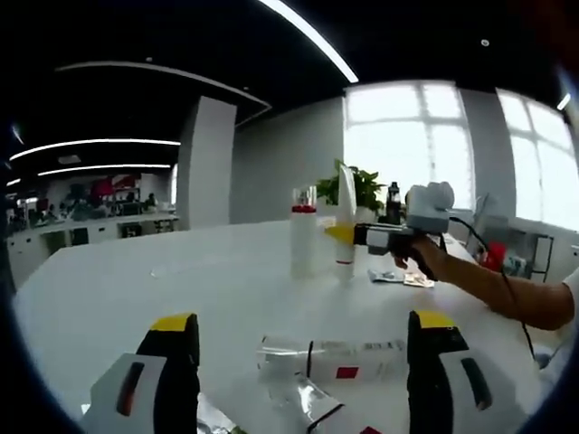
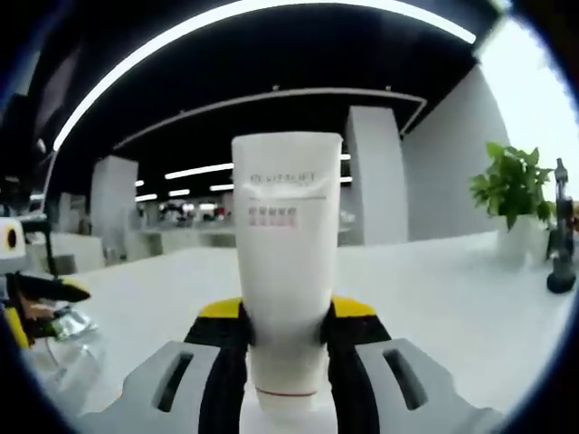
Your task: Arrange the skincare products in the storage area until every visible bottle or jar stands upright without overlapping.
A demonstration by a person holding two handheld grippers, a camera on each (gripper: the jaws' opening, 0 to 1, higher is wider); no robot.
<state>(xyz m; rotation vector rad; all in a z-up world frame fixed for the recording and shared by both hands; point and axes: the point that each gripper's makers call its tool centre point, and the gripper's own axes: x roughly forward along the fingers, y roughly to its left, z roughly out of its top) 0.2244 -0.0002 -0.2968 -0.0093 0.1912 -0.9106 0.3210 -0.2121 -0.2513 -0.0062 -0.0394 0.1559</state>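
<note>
White tube (upright) between right gripper jaws

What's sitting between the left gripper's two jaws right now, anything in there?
In the left gripper view, a clear flat packet with a red square lies on the white table ahead of the open left gripper, ungripped.

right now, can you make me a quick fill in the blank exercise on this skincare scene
1. The right tool is shut on a white ____.
2. The tube stands ____ on the white table.
3. The left tool is ____.
4. Beyond the left tool a clear bottle lies on its ____.

Missing words: tube; upright; open; side
</note>
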